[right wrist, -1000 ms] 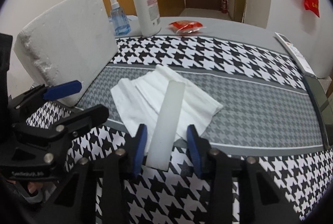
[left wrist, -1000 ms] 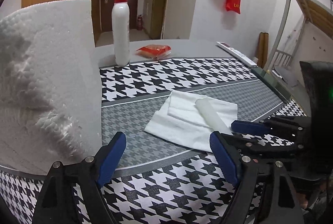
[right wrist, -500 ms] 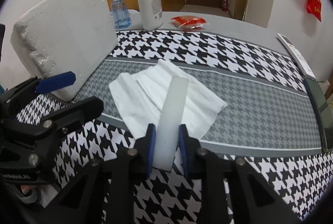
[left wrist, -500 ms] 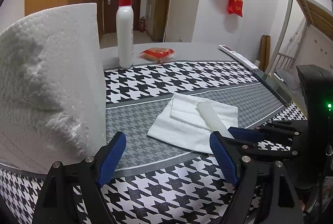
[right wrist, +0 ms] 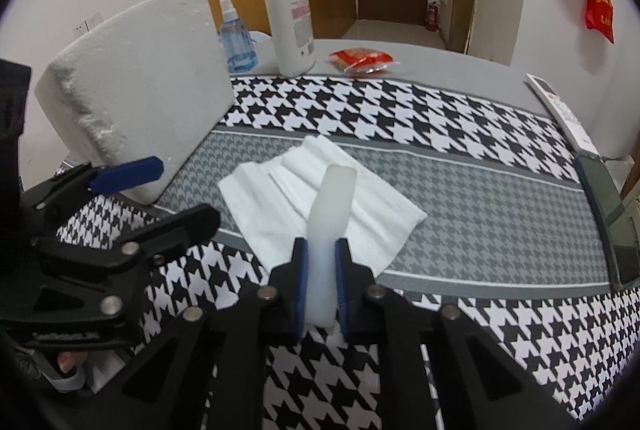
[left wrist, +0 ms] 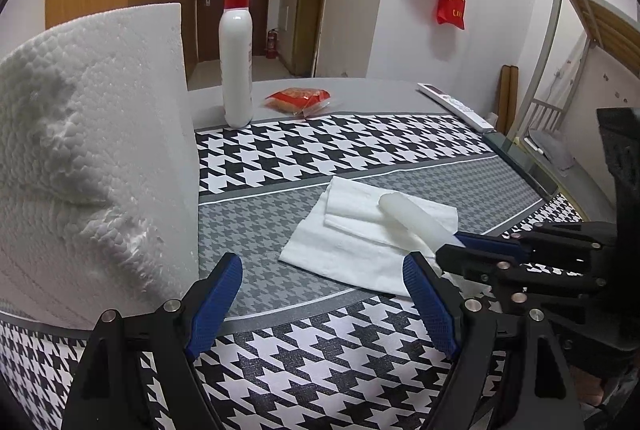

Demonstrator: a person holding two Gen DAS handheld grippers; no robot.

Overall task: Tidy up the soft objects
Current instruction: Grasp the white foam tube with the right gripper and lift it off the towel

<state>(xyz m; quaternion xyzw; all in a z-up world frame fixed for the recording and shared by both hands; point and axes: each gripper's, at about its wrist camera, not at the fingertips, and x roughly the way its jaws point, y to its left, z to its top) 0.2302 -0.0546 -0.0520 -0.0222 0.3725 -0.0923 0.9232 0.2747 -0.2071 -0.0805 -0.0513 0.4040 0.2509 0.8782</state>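
Two grippers beside the cloth (right wrist: pixel 320 198): right gripper (right wrist: pixel 320 284) closing on the strip (right wrist: pixel 330 214), best squeezed gently and lifted straight; left gripper (left wrist: pixel 324 304) spread, empty.

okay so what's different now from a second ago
The right gripper has closed its jaws onto the near end of the translucent white strip, which earlier lay loose between them. The left gripper stays open, and the folded white cloth has not moved.

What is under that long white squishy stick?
Under the white foam strip lies a folded white cloth, spread on the houndstooth mat. The right gripper is closing on the strip's near end; the cloth right beneath the strip is covered.
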